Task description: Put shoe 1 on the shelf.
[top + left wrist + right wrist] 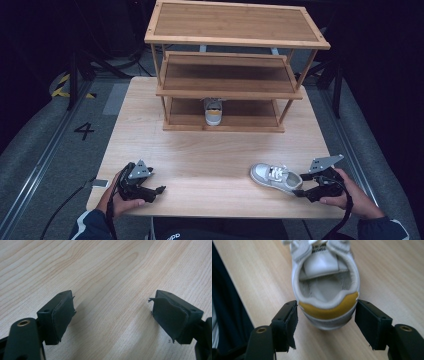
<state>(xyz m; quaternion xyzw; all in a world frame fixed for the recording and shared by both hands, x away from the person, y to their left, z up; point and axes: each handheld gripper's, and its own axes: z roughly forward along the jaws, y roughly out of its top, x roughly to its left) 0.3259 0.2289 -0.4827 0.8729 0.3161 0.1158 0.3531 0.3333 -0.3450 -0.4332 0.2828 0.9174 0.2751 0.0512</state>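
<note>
A white sneaker with a yellow heel tab (275, 177) lies on the wooden table (210, 150) near its front right, toe pointing left. My right gripper (299, 191) sits just behind it. In the right gripper view the heel (327, 311) lies between the two black pads (288, 327), which stand close beside it with thin gaps, so the right gripper (327, 304) is open. My left gripper (157, 192) rests at the front left of the table. It is open (113, 293) over bare wood, with nothing between its jaws.
A three-tier bamboo shoe rack (225, 85) stands at the back of the table. A matching sneaker (213, 112) sits on its lowest shelf, heel toward me. The table's front edge runs just below both hands. A small grey object (100, 183) lies at the front left corner.
</note>
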